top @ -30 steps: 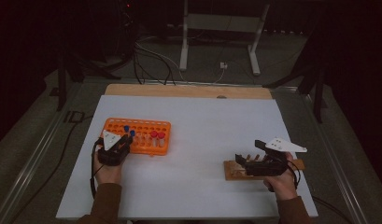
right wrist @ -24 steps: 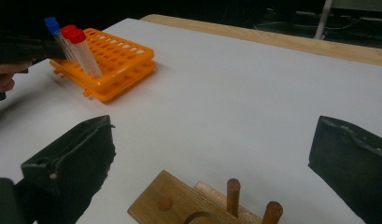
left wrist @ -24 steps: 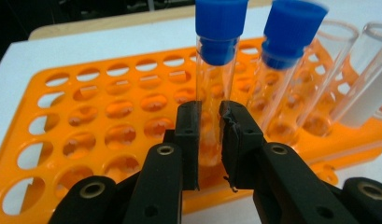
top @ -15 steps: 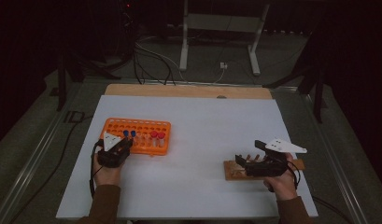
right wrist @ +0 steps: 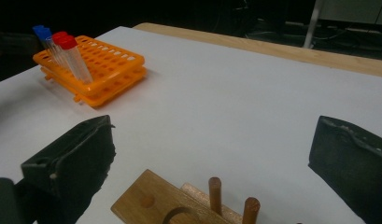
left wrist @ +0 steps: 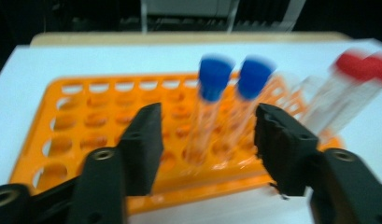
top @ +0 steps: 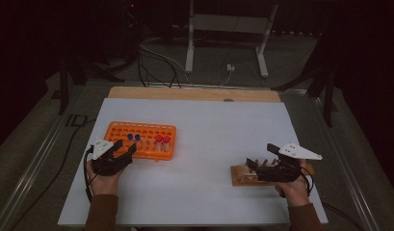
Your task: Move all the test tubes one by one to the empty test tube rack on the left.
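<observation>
An orange tube rack (top: pixel 137 132) lies on the white table at the left. It holds two blue-capped tubes (top: pixel 133 138) and two red-capped tubes (top: pixel 162 140), all upright. My left gripper (top: pixel 127 148) hovers at the rack's near edge, and its jaws have just been opening. In the left gripper view the blue-capped tubes (left wrist: pixel 214 77) stand in the orange rack (left wrist: pixel 86 102) in line with the gap of my left gripper (left wrist: pixel 207 116), untouched by the pads. My right gripper (top: pixel 258 155) rests open over a wooden peg stand (top: pixel 240 175). In the right gripper view my right gripper (right wrist: pixel 212 126) holds nothing above the wooden stand (right wrist: pixel 151 200).
A wooden strip (top: pixel 194 94) runs along the table's far edge. Behind it are cables and a metal stand's legs (top: pixel 190 53) on a dark floor. White tabletop (top: pixel 218 130) lies bare between rack and stand.
The left gripper has drawn back a little from the rack toward the person and its jaws have opened. The right gripper has stayed in place.
</observation>
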Demonstrator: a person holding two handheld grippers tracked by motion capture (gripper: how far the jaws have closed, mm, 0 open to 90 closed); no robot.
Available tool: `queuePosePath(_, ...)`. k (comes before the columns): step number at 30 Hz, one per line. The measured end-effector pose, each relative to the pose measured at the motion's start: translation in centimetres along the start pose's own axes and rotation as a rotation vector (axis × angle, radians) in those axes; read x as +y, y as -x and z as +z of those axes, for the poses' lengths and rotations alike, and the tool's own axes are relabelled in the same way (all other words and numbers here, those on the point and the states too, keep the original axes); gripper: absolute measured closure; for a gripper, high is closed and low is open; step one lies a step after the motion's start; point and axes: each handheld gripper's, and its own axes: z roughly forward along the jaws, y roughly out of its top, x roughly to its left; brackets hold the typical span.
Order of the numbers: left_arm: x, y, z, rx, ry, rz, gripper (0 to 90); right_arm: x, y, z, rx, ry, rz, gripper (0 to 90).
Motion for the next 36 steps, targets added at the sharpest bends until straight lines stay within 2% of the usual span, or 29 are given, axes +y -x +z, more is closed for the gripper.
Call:
queuePosePath(5, 0.7, 0.5, -2.2, -0.052, 0.073, 0.017, 27.7, -0.2, 0.3, -0.2, -0.017, 0.026, -0.001, 0.2)
queuePosePath(8, 1.0, 0.7, -3.2, -0.068, 0.103, 0.029, 22.5, -0.4, 0.4, -0.3, -0.028, 0.039, -0.004, 0.2)
queuePosePath(9, 1.0, 0.7, -3.5, -0.07, 0.105, 0.034, 18.7, -0.5, 0.5, -0.3, -0.033, 0.043, -0.004, 0.2)
queuePosePath(12, 0.7, 0.9, -4.1, -0.081, 0.109, 0.038, 14.9, -0.6, 0.7, -0.4, -0.044, 0.057, -0.009, 0.2)
queuePosePath(16, 0.4, 0.9, -4.6, -0.085, 0.111, 0.021, 4.7, -0.8, 0.9, -0.4, -0.065, 0.067, -0.022, 0.2)
queuePosePath(18, 0.1, 1.1, -4.7, -0.085, 0.105, 0.028, 1.4, -0.9, 1.0, -0.4, -0.075, 0.069, -0.021, 0.2)
queuePosePath(22, -0.3, 1.5, -4.7, -0.085, 0.093, 0.053, 0.4, -1.1, 1.5, -0.4, -0.093, 0.079, -0.015, 0.2)
queuePosePath(25, -0.4, 1.3, -4.6, -0.066, 0.089, 0.061, 0.4, -1.1, 1.7, -0.4, -0.102, 0.092, -0.022, 0.2)
queuePosePath(36, -0.8, 1.3, -4.1, -0.048, 0.074, 0.049, 0.4, -1.6, 2.3, -0.2, -0.118, 0.08, -0.013, 0.2)
